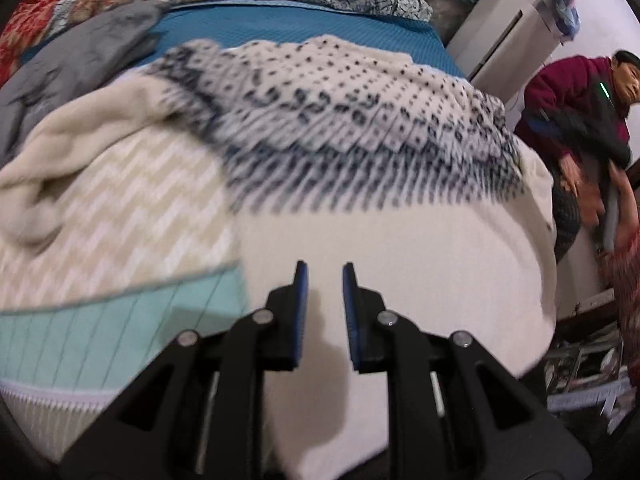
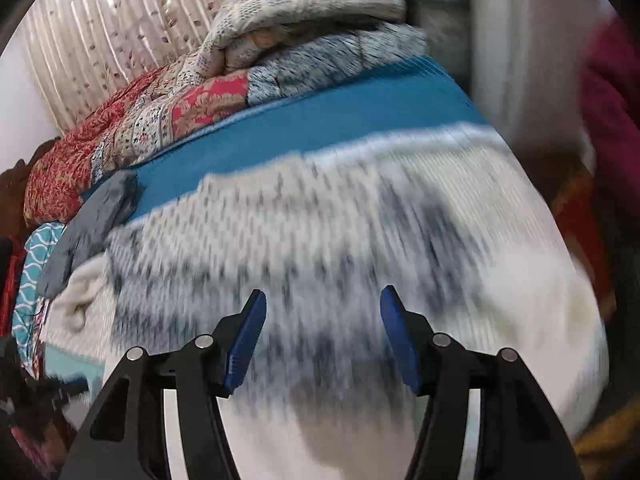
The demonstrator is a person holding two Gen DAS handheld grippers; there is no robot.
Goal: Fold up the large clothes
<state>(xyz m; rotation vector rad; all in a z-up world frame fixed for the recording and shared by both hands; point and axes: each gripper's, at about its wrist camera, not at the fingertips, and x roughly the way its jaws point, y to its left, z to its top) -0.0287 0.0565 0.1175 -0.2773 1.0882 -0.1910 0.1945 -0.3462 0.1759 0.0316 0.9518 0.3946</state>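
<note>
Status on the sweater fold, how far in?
Done: the sweater lies spread on the bed, one cream part bunched at its left edge.
In hand: nothing. The left gripper and right gripper hover over it, both open and empty.
Left: every fold; no neat folded edge shows. Both views are motion-blurred, so details are uncertain.

A home bedroom: a bed (image 1: 280,28) with a blue cover, piled with patchwork quilts (image 2: 168,120) and folded bedding, a pleated floral curtain (image 2: 112,40) behind it, and a woman (image 1: 580,96) in a maroon jacket alongside.
</note>
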